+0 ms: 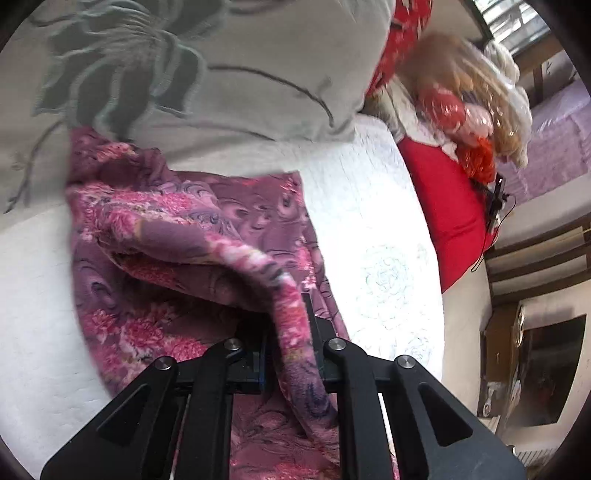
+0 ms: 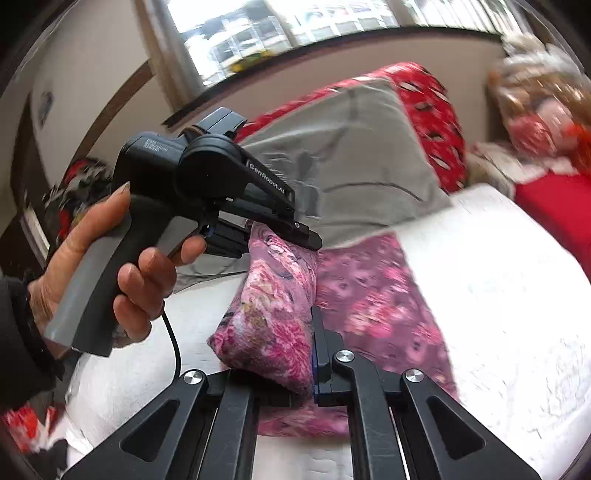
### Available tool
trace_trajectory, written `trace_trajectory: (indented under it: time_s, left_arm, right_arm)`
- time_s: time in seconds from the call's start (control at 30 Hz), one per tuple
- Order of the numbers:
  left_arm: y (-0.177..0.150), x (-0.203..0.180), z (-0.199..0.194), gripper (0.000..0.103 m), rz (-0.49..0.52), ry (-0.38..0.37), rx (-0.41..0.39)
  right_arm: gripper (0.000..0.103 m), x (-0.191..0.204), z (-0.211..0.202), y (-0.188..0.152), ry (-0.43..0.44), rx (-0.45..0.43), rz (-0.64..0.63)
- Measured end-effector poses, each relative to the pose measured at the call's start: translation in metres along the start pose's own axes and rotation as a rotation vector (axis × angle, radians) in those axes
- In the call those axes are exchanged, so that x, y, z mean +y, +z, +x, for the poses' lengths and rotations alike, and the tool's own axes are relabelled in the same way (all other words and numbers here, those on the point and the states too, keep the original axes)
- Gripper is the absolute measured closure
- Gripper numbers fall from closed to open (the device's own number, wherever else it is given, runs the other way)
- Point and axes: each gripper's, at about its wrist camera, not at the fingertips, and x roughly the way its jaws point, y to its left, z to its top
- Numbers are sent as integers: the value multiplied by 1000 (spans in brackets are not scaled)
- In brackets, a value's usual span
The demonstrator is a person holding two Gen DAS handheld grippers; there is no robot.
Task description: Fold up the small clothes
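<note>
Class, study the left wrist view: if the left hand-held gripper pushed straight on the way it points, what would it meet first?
Probably the pink floral garment the left hand-held gripper already pinches, spread on the white quilt; depth is uncertain.

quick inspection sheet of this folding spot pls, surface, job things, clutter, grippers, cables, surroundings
surface: white quilted bed cover, bare beside the garment
job's things: pink-purple floral garment, one edge lifted, the rest lying flat
clutter: grey flowered pillow, red cushion, wrapped doll
grippers: left gripper and right gripper both shut on the lifted garment edge
cables: black cable hanging from the left gripper's handle
surroundings: window, purple-covered bed
</note>
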Motion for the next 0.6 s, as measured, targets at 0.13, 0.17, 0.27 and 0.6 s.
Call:
trace_trajectory:
  time_s: [0.13, 0.17, 0.27, 0.6]
  left_arm:
    - [3, -16, 26, 89, 14, 67, 38]
    - [3, -18, 29, 87, 16, 88, 45]
    - [1, -21, 30, 80, 26, 89, 48]
    - [-13, 50, -49, 55, -117, 34, -154]
  right_arm:
    - [98, -34, 5, -2, -2, 28, 113]
    - [98, -42, 8, -4, 3, 41, 152]
    - [98, -69, 22, -12, 11, 98, 277]
    - [87, -121, 31, -35, 12, 235, 512]
